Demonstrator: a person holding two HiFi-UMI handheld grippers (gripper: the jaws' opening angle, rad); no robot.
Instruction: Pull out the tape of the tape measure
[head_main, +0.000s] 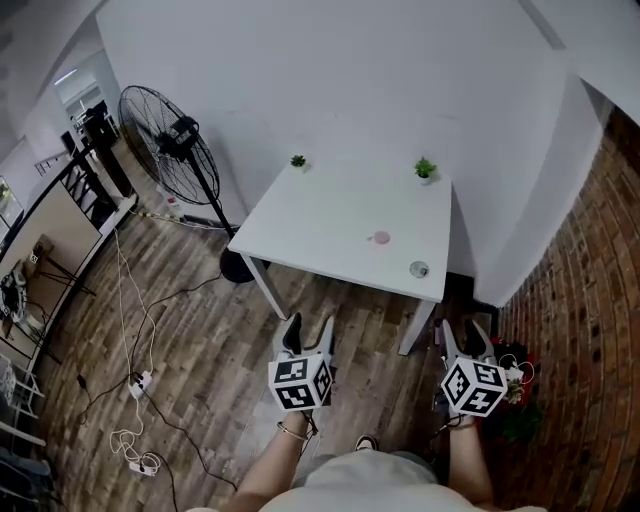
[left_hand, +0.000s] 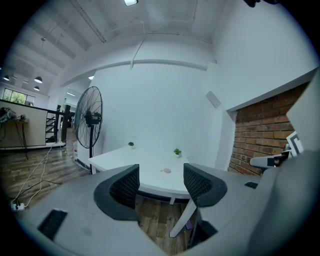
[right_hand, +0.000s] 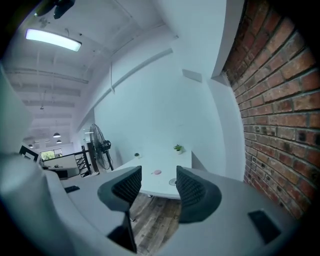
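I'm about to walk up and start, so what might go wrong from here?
The small grey round item, perhaps the tape measure, lies close to the table's near right corner; a clumsy grab may push it off. Loose cables cross the floor on the person's left, a possible trip if they step that way.

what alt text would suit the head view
From above, a person holds the left gripper and right gripper, both open and empty, over wood floor short of a white table. On it are two small plants, a pink round thing and a grey round thing.
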